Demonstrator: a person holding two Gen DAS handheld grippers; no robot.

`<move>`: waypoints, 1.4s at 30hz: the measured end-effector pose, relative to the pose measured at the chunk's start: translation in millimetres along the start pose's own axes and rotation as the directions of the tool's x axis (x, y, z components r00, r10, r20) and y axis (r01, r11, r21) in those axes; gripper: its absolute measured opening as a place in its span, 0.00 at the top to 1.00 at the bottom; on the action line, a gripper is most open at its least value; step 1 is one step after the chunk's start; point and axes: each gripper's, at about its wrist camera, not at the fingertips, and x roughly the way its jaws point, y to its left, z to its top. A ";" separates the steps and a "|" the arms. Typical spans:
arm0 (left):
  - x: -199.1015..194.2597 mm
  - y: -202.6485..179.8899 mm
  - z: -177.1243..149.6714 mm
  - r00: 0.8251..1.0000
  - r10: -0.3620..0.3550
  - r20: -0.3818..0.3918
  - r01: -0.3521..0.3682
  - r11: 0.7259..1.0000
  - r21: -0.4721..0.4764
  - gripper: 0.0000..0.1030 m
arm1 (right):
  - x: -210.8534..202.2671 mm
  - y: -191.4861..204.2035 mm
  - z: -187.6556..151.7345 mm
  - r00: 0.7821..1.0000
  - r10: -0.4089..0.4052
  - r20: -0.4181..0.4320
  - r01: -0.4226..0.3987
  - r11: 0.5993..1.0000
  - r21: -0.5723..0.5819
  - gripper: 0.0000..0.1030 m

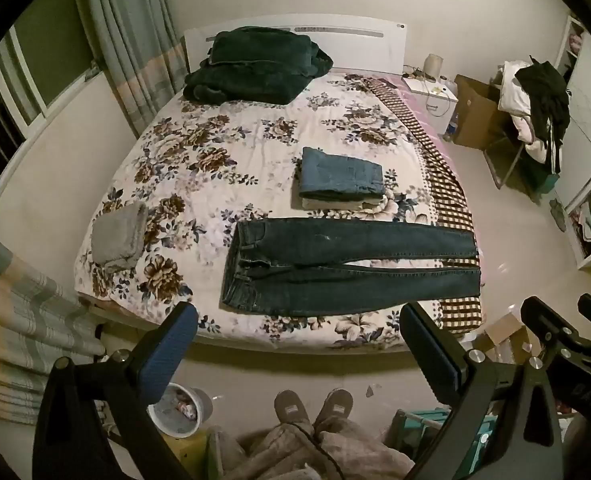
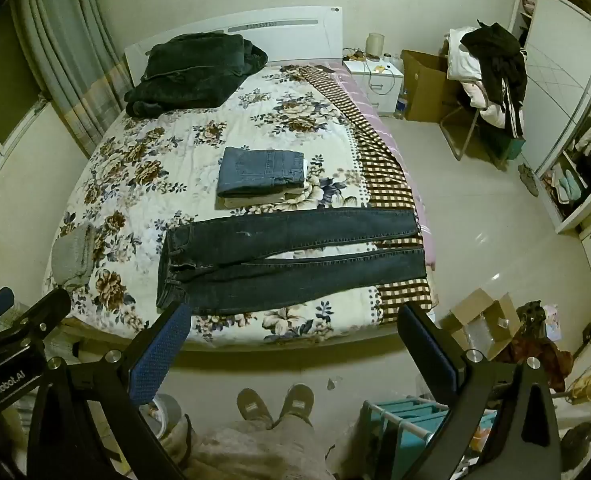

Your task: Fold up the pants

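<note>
While both tools hang above the floor short of the bed [image 1: 199,148], we have not yet touched the jeans [image 1: 335,268], which lie flat across the near edge, waistband to our left and the two legs running right, their hems at the bed's right side over the checked blanket [image 1: 455,200]. The left tool [image 1: 299,344] and the right tool [image 2: 291,344] are both spread wide and hold nothing. We judge the first fold is leg over leg: we should pinch the near leg at waistband and at hem together, lift just clear, and lay it edge to edge on the far leg. Whether the hems overhang the bed we cannot tell. The pile [image 1: 339,178] behind shows blue denim over something pale, hard to name.
</note>
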 end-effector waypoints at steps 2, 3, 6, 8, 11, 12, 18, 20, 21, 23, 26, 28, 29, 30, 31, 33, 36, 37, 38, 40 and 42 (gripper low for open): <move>0.0 0.1 0.0 1.000 0.003 0.003 -0.003 1.000 -0.001 0.00 | 0.3 0.6 0.1 1.000 -0.005 0.003 0.005 1.000 -0.003 0.00; 0.2 0.0 0.0 1.000 0.002 0.003 -0.002 1.000 -0.001 0.00 | 0.4 0.9 0.1 1.000 -0.003 0.002 0.003 1.000 -0.003 0.00; 0.1 -1.2 -0.6 1.000 0.000 0.003 0.000 1.000 0.000 0.00 | 0.3 1.7 -0.1 1.000 -0.002 0.000 0.002 1.000 -0.007 0.00; -0.1 0.1 0.0 1.000 -0.004 0.002 0.004 1.000 0.000 0.00 | -0.2 0.8 -0.2 1.000 0.000 0.000 0.000 1.000 -0.008 0.00; 0.0 -0.1 -0.1 1.000 -0.002 0.003 0.002 1.000 -0.003 0.00 | 0.8 1.7 -1.8 1.000 -0.003 -0.001 0.003 1.000 -0.009 0.00; -0.1 -0.3 -0.2 1.000 -0.003 0.002 0.003 1.000 -0.003 0.00 | 0.4 1.0 -2.3 1.000 -0.003 -0.002 0.003 1.000 -0.009 0.00; -0.2 -0.4 -0.1 1.000 -0.005 0.002 0.005 1.000 -0.003 0.00 | 0.0 3.2 -2.5 1.000 -0.009 -0.002 0.009 1.000 -0.016 0.00; 0.0 0.3 0.1 1.000 -0.006 0.002 0.006 1.000 -0.004 0.00 | 1.6 2.1 -1.3 1.000 -0.008 -0.005 0.008 1.000 -0.012 0.00; 0.0 0.2 0.0 1.000 -0.005 0.002 0.005 1.000 -0.004 0.00 | 1.5 2.3 -1.3 1.000 -0.009 -0.005 0.009 1.000 -0.013 0.00; -0.2 0.1 0.2 1.000 -0.005 0.003 0.005 1.000 -0.005 0.00 | 1.5 2.4 -1.3 1.000 -0.010 -0.005 0.010 1.000 -0.014 0.00; -0.8 -0.9 0.5 1.000 -0.002 0.008 0.002 1.000 -0.005 0.00 | 1.6 2.4 -0.9 1.000 -0.012 -0.006 0.012 1.000 -0.015 0.00; -1.1 -2.4 0.7 1.000 -0.002 0.011 0.002 1.000 -0.005 0.00 | 1.5 2.3 -0.7 1.000 -0.011 -0.006 0.011 1.000 -0.014 0.00; -1.3 -3.3 0.7 1.000 -0.002 0.013 0.002 1.000 -0.005 0.00 | 1.6 2.4 -0.7 1.000 -0.012 -0.006 0.012 1.000 -0.015 0.00; 0.1 -3.6 0.3 1.000 -0.002 0.013 0.003 1.000 -0.004 0.00 | 1.7 2.6 -0.6 1.000 -0.013 -0.006 0.013 1.000 -0.015 0.00; 0.5 -1.9 0.3 1.000 -0.006 0.008 0.006 1.000 -0.003 0.00 | 1.7 2.3 -0.4 1.000 -0.012 -0.006 0.012 1.000 -0.015 0.00; 0.4 -0.5 0.5 1.000 -0.007 0.005 0.007 1.000 -0.004 0.00 | 1.8 2.5 -0.2 1.000 -0.011 -0.007 0.011 1.000 -0.015 0.00; 0.1 0.0 0.2 1.000 -0.009 0.005 0.009 1.000 -0.006 0.00 | 1.7 2.6 0.0 1.000 -0.013 -0.005 0.013 1.000 -0.015 0.00; 0.1 -0.3 0.3 1.000 -0.008 0.005 0.008 1.000 -0.005 0.00 | 1.7 2.6 0.0 1.000 -0.013 -0.005 0.013 1.000 -0.015 0.00; 0.1 -0.7 0.4 1.000 -0.008 0.006 0.008 1.000 -0.004 0.00 | 2.2 2.8 0.3 1.000 -0.013 -0.006 0.013 1.000 -0.015 0.00; 0.2 -1.8 0.7 1.000 -0.007 0.006 0.007 1.000 -0.002 0.00 | 2.4 2.4 0.6 1.000 -0.013 -0.006 0.013 1.000 -0.017 0.00; 0.5 -3.3 1.1 1.000 -0.007 0.006 0.007 1.000 -0.001 0.00 | 3.0 3.0 0.9 1.000 -0.013 -0.007 0.013 1.000 -0.017 0.00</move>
